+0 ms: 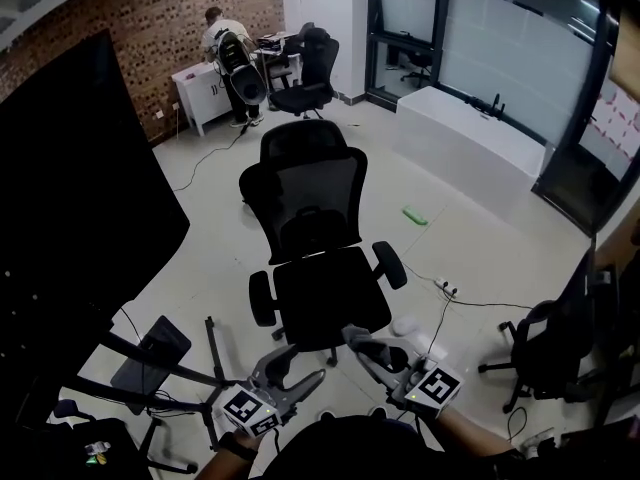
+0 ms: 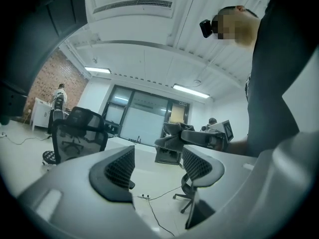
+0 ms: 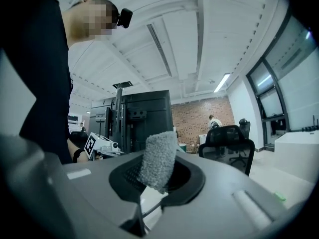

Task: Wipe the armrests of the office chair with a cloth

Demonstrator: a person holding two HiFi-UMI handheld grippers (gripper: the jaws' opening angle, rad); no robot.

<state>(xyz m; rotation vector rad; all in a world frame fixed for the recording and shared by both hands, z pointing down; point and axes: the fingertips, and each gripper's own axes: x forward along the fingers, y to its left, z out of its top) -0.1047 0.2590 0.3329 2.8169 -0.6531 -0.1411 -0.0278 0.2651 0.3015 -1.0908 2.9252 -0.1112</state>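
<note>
The black office chair [image 1: 318, 258] stands mid-floor facing me, its left armrest [image 1: 262, 298] and right armrest [image 1: 390, 265] both bare. My right gripper [image 1: 360, 340] hovers just in front of the seat's front edge, shut on a grey cloth [image 1: 356, 336]; the right gripper view shows the cloth [image 3: 159, 159] pinched upright between the jaws. My left gripper [image 1: 297, 372] is held low beside it, open, nothing between its fingers [image 2: 118, 169]. The left gripper view shows the right gripper [image 2: 174, 139] with the cloth ahead. Neither gripper touches the chair.
A second black chair [image 1: 548, 353] stands at the right. Black stand legs [image 1: 160, 368] and a large dark screen [image 1: 70, 198] fill the left. A power strip with cable [image 1: 445, 289] and a white object [image 1: 405, 323] lie by the chair. A person [image 1: 226, 44] works at the back.
</note>
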